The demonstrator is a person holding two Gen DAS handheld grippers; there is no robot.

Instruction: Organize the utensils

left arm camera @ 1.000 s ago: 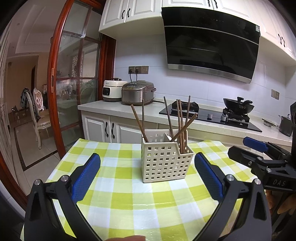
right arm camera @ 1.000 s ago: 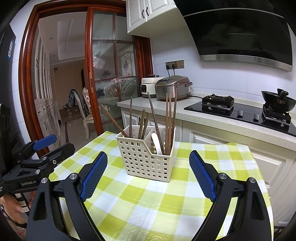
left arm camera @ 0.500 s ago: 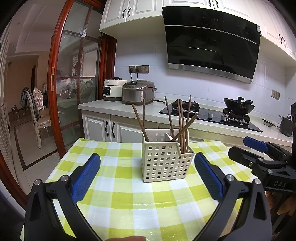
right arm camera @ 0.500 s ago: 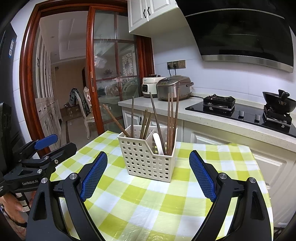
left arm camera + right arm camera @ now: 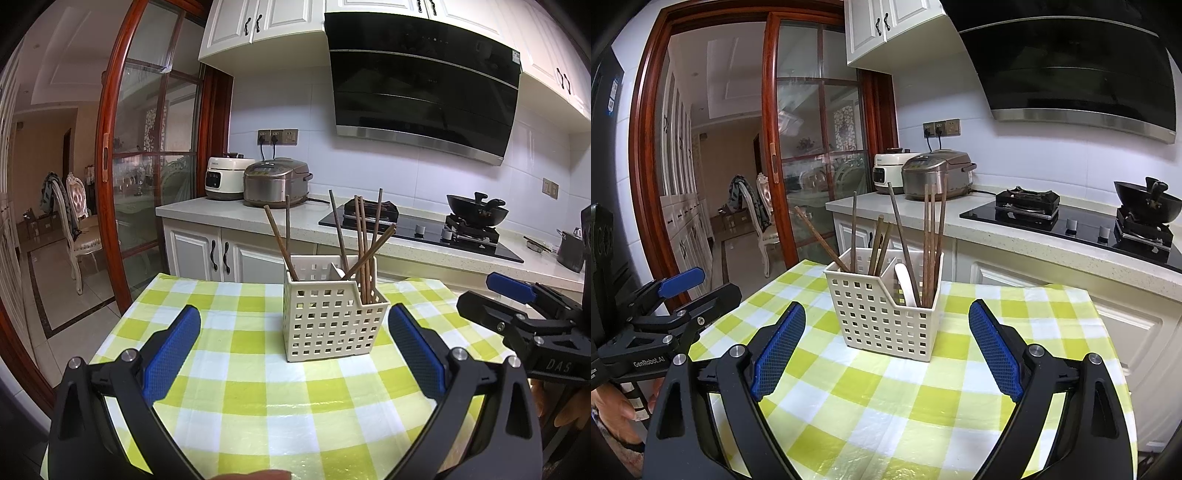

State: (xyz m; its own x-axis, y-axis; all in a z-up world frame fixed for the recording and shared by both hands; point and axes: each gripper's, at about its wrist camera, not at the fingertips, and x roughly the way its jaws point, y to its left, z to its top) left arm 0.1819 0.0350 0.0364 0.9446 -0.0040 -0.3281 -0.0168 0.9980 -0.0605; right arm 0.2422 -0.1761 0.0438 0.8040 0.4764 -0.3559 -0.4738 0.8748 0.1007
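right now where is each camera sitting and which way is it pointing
Left wrist: on the left gripper, facing the white utensil basket on the checked tablecloth, stove behind; its open blue fingers and the right gripper at right show.
Right wrist: on the right gripper, facing the basket from the other side, glass door behind; its open fingers and the left gripper show.
Shared: basket, chopsticks, tablecloth, rice cooker.

left tool (image 5: pixel 293 332): black frame, blue textured pads, silver screws
right tool (image 5: pixel 886 334): same build, "DAS" lettering on side
skin: fingertip visible

Chopsticks (image 5: pixel 364 251) upright in basket (image 5: pixel 332 321)
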